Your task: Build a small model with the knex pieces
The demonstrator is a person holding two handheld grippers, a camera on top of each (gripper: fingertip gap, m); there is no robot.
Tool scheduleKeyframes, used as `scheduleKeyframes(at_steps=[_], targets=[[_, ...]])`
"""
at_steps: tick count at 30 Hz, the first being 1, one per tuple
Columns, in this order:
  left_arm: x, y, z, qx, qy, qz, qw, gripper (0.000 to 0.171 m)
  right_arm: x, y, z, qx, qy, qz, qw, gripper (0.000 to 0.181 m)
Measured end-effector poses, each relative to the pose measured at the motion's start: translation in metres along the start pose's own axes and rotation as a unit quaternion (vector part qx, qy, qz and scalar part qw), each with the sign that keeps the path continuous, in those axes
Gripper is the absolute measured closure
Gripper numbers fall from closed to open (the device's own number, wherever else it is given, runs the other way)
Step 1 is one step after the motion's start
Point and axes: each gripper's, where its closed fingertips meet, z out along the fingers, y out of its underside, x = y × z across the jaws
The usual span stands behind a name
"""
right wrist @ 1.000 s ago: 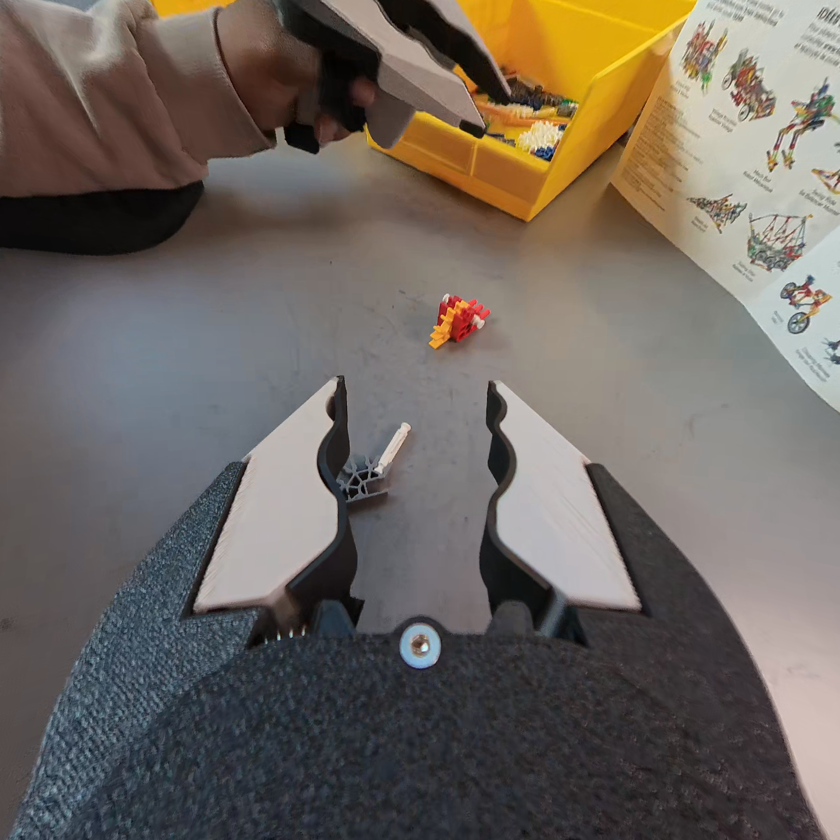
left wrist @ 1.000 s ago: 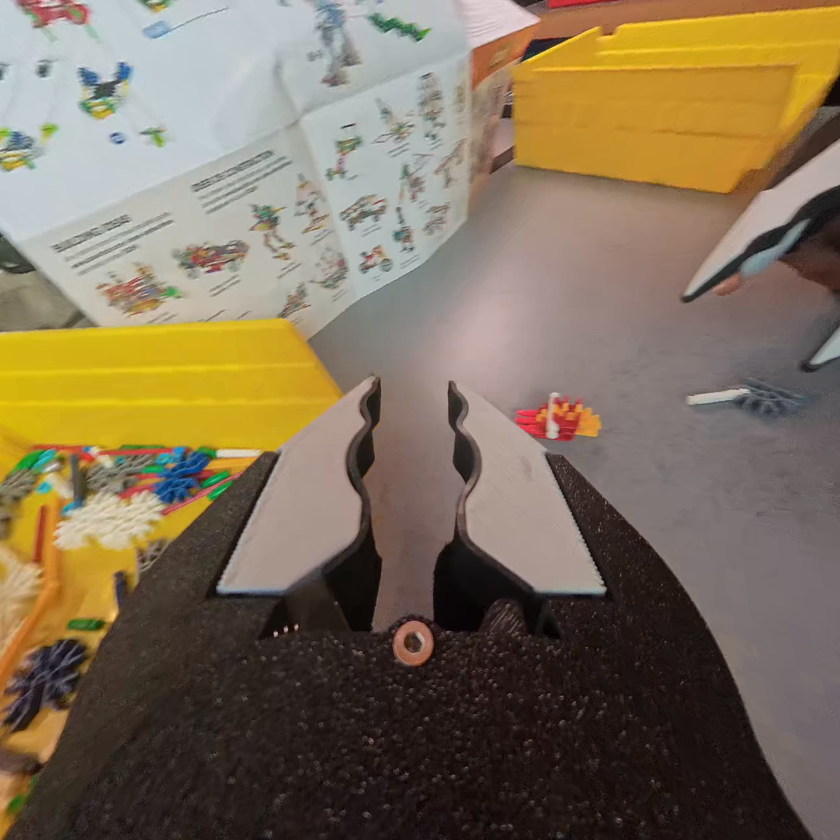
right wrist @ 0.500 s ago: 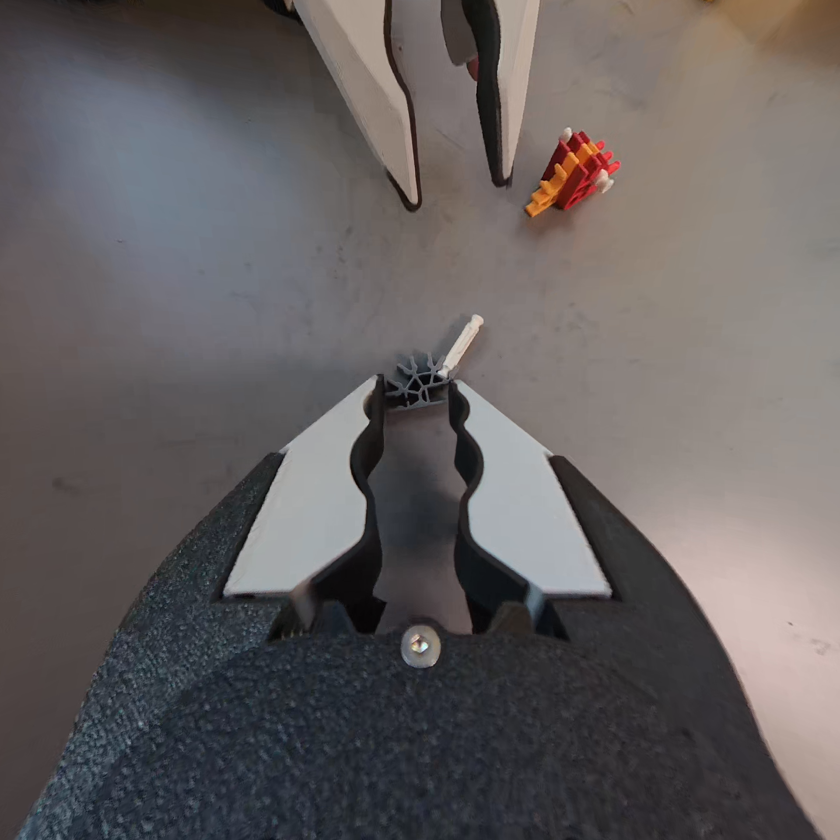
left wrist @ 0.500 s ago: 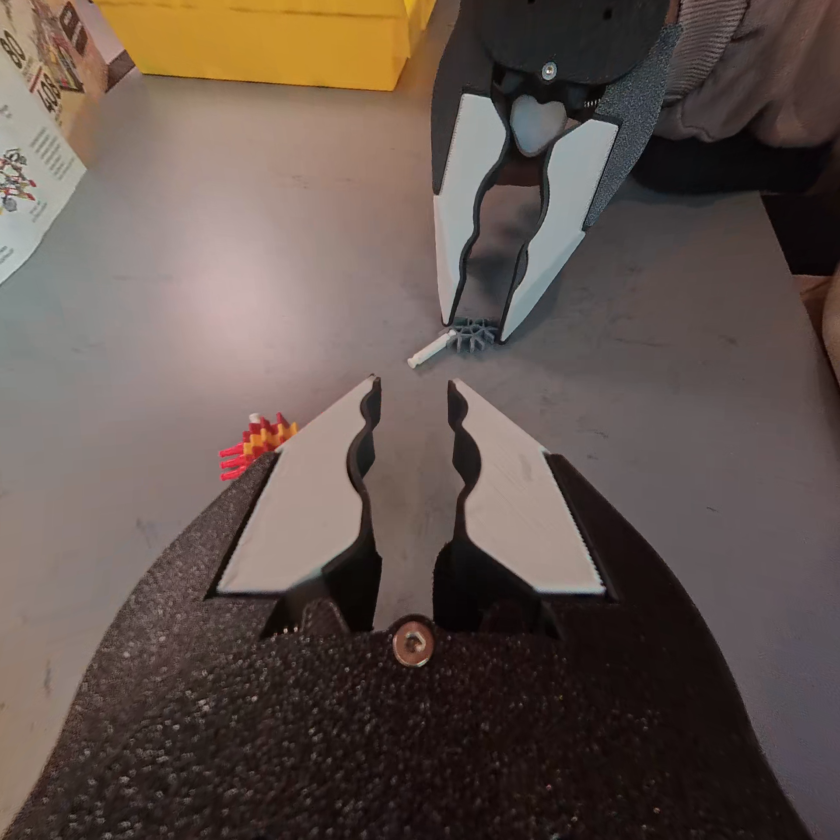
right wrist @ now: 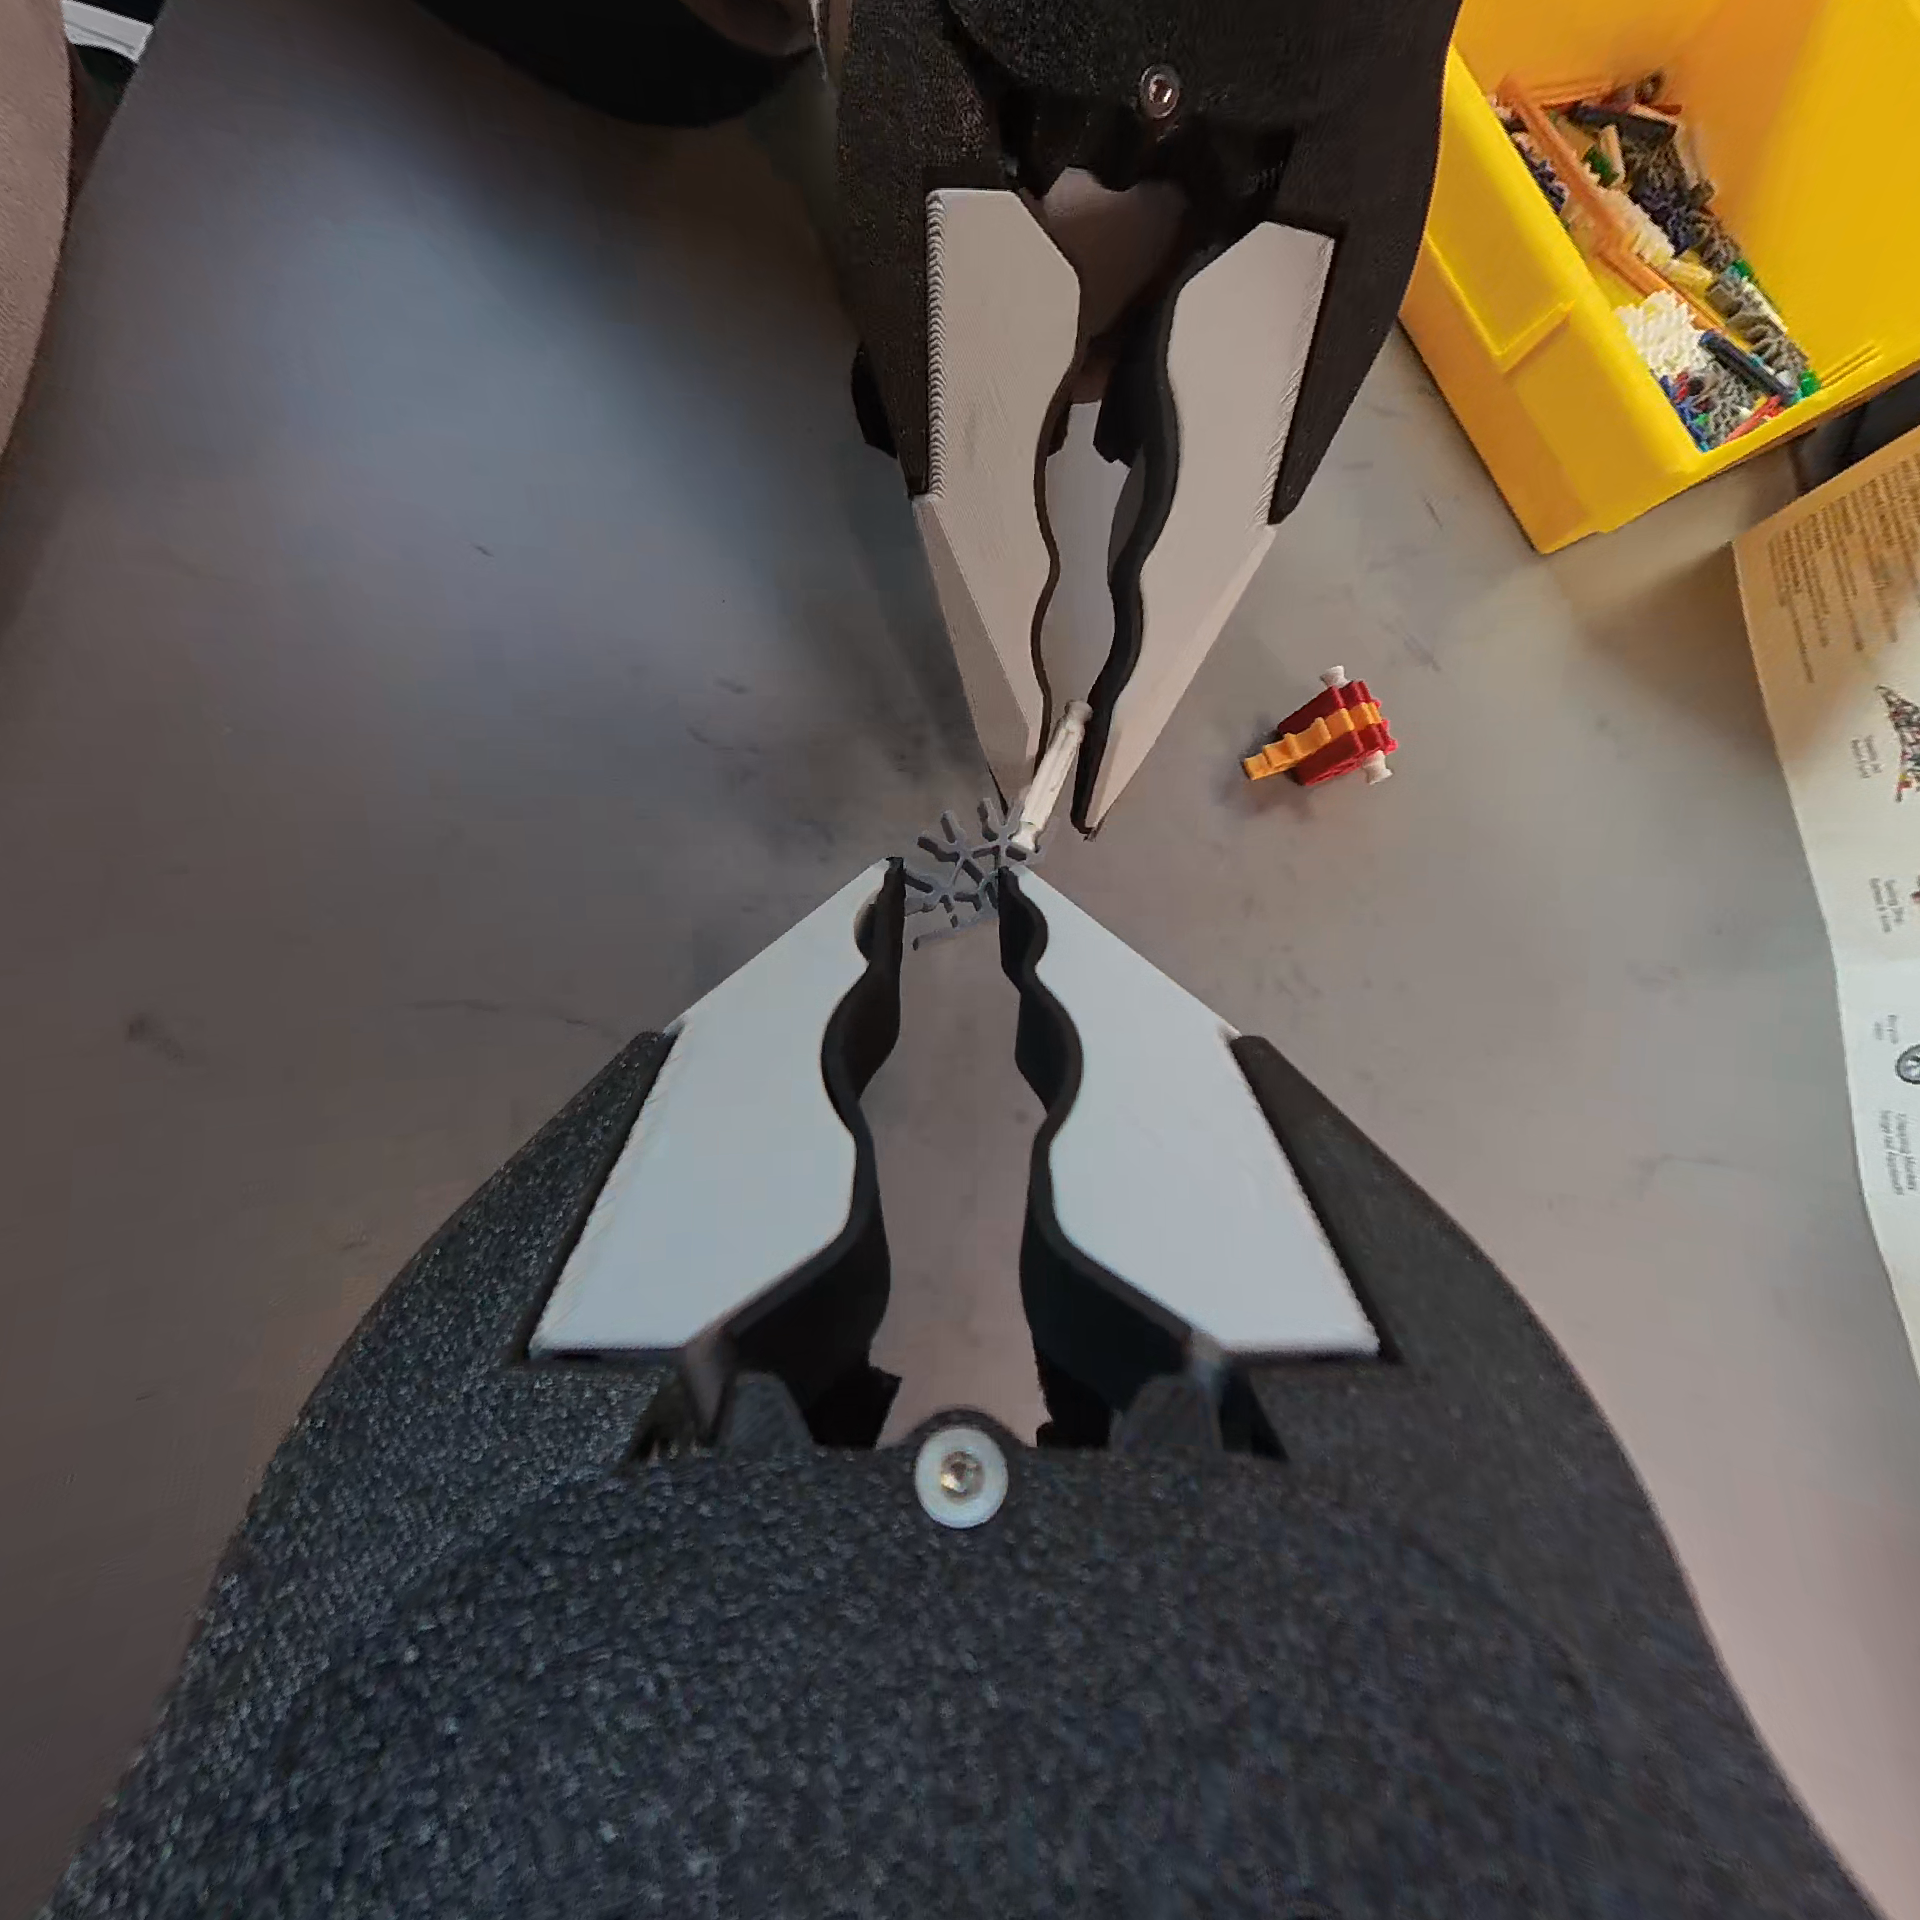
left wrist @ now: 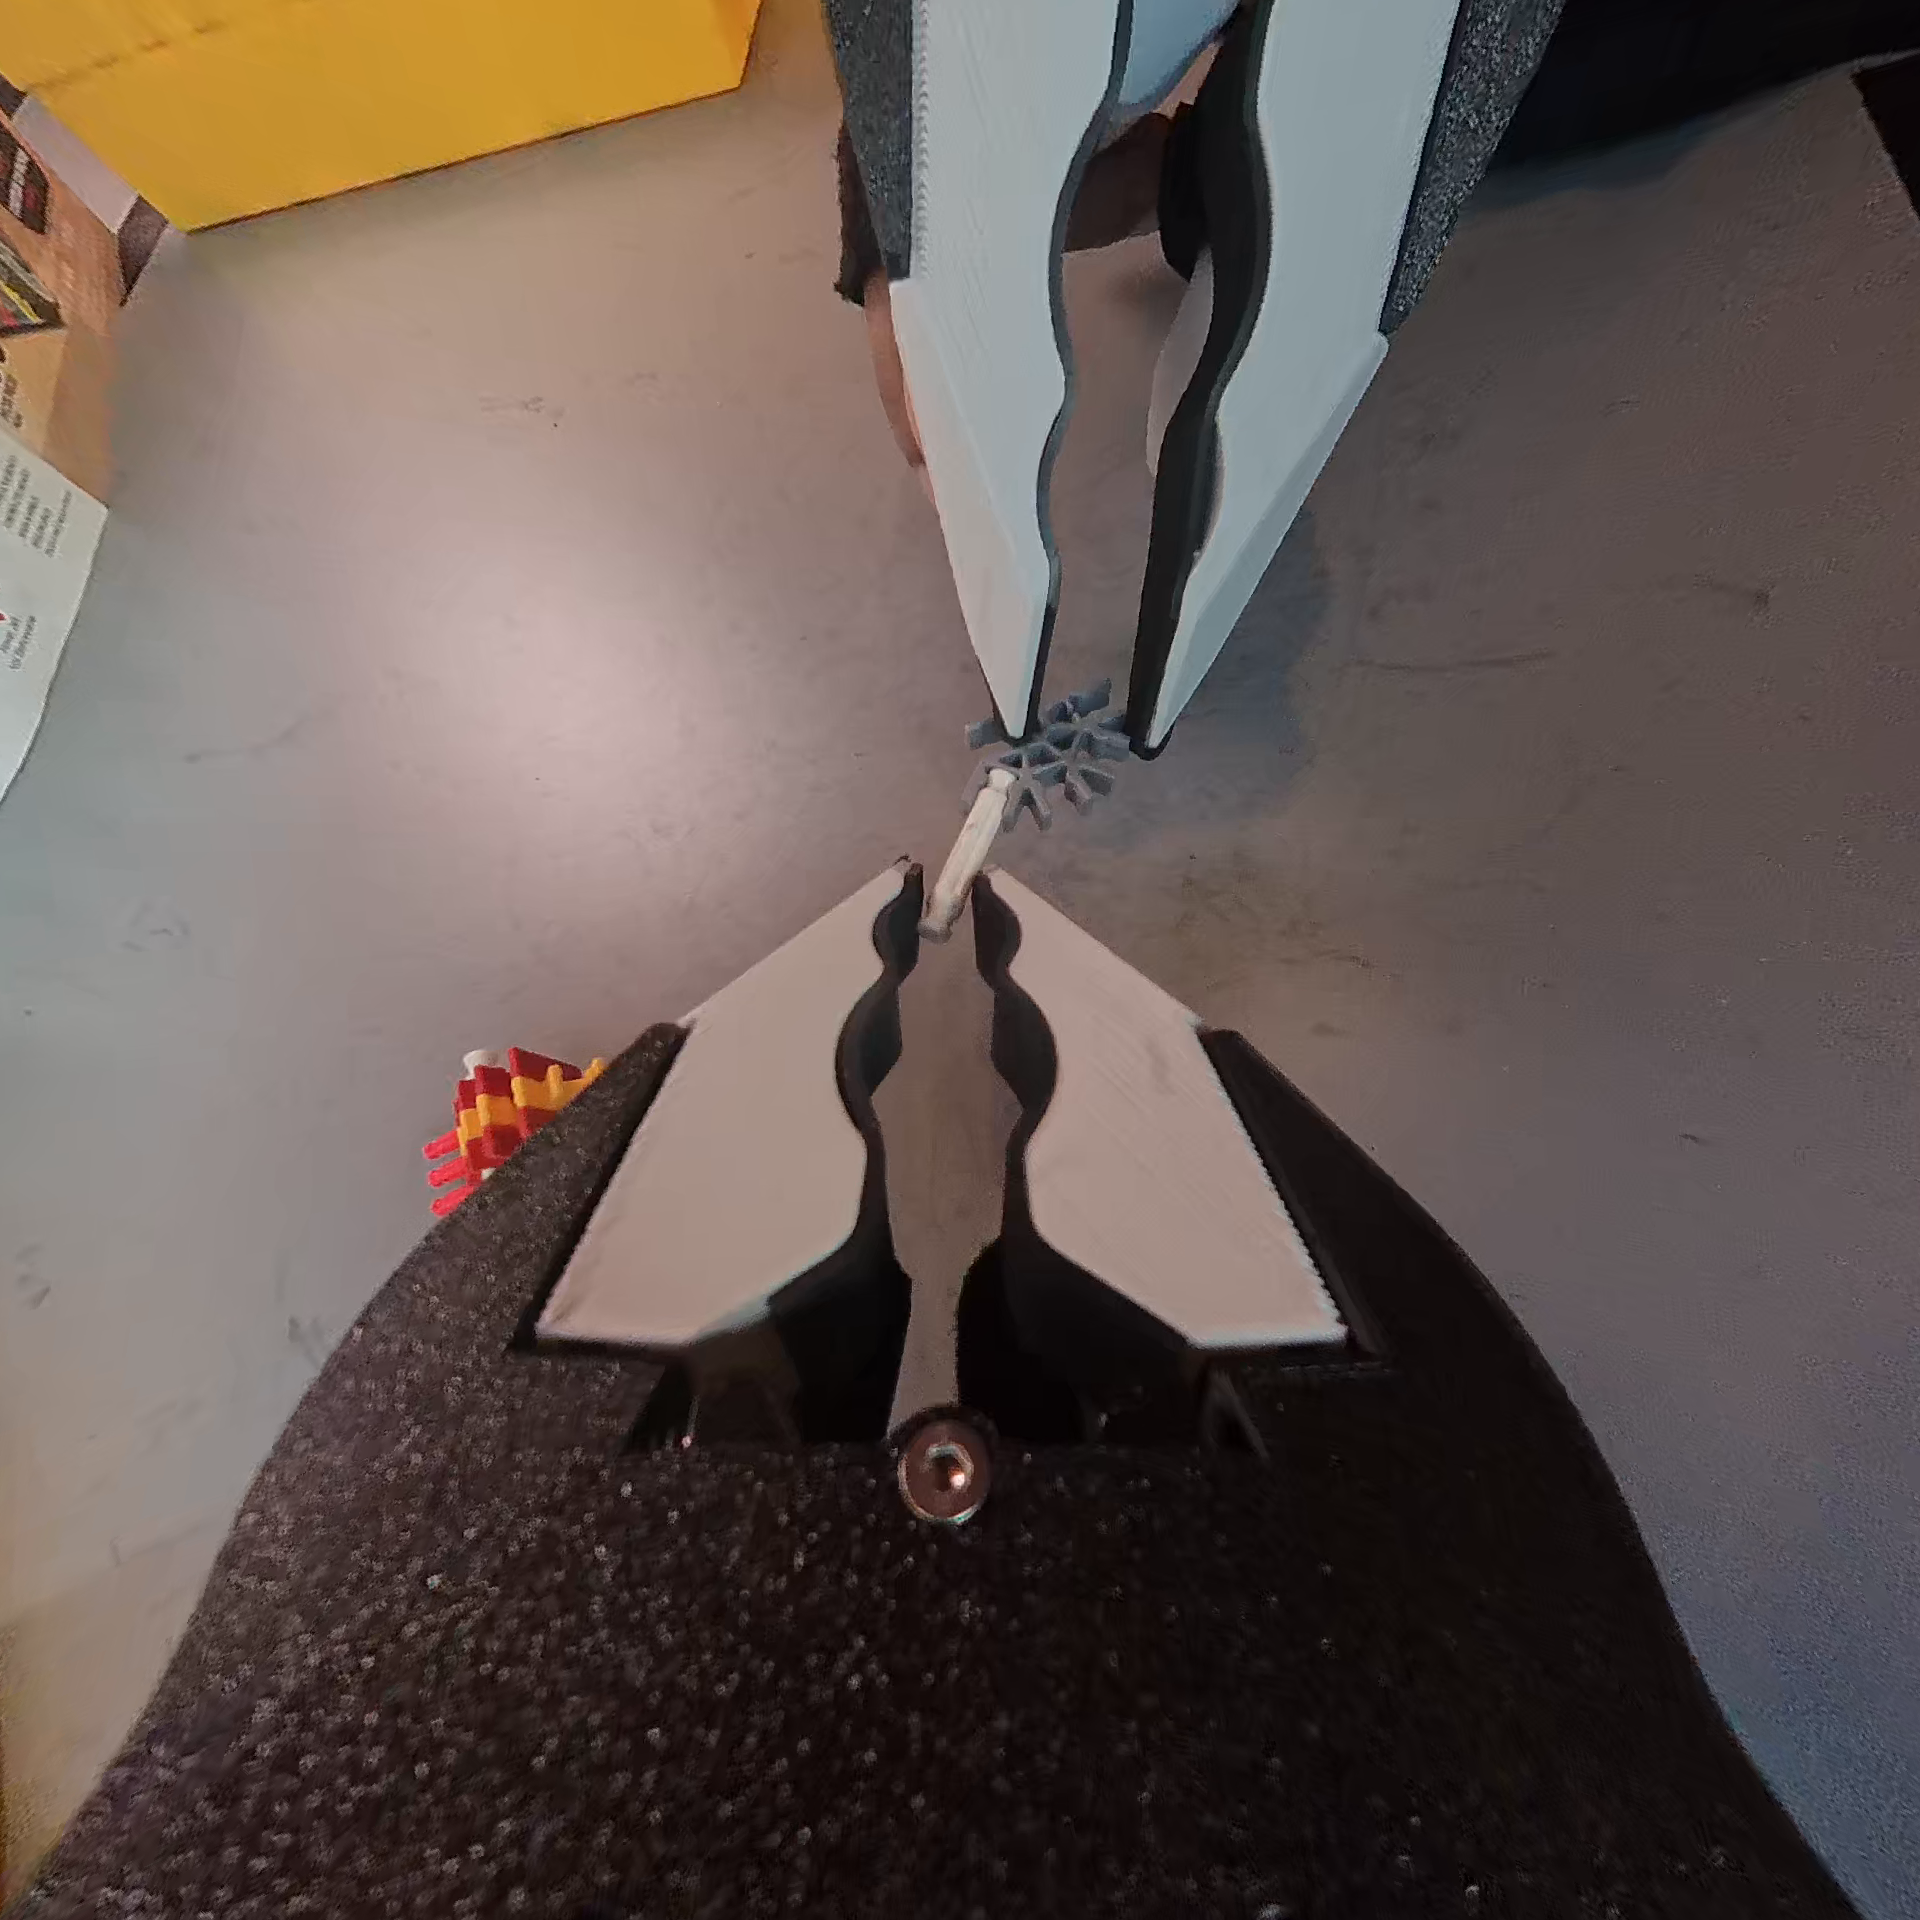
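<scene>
Right wrist view: grey tabletop (right wrist: 416, 623), perhaps scuffed.

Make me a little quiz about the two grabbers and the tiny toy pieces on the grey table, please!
1. True or false: the right gripper pinches the grey snowflake connector.
2. What does the left gripper close around?
A. the red and orange piece
B. the white rod
C. the paper sheet
3. Fill in: the red and orange piece lies on the grey table, apart from both grippers, and the bin of loose parts is coloured ____.

Key:
1. True
2. B; the rod plugs into the connector
3. yellow
</scene>
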Motion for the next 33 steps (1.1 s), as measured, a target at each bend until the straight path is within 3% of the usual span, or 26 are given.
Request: scheduleKeyframes(at_steps=[3,8,13,22,25,29,31,33], targets=[[0.003,-0.001,-0.001,0.006,0.012,-0.007,1.000,0.162,-0.002,-0.001,-0.001,0.008,-0.009,0.005,1.000,0.166],[0.017,-0.015,-0.014,0.067,0.101,-0.080,0.989,0.152,-0.006,-0.007,-0.005,0.026,-0.012,-0.018,0.999,0.166],[0.022,-0.033,-0.029,0.125,0.159,-0.126,0.971,0.165,-0.011,-0.021,-0.011,0.059,-0.011,-0.051,0.997,0.166],[0.010,-0.033,-0.034,0.130,0.122,-0.120,0.977,0.168,-0.002,-0.025,-0.016,0.071,0.019,-0.046,0.996,0.177],[0.006,-0.039,-0.039,0.144,0.097,-0.100,0.980,0.168,0.012,-0.033,-0.023,0.112,0.029,0.024,0.993,0.166],[0.000,-0.052,-0.049,0.177,0.064,-0.076,0.979,0.168,0.028,-0.041,-0.032,0.181,-0.021,0.192,0.964,0.133],[-0.001,-0.060,-0.054,0.194,0.047,-0.058,0.978,0.168,0.029,-0.044,-0.031,0.206,-0.063,0.264,0.940,0.140],[-0.003,-0.064,-0.056,0.200,0.024,-0.040,0.979,0.168,0.026,-0.048,-0.028,0.222,-0.099,0.303,0.922,0.161]])
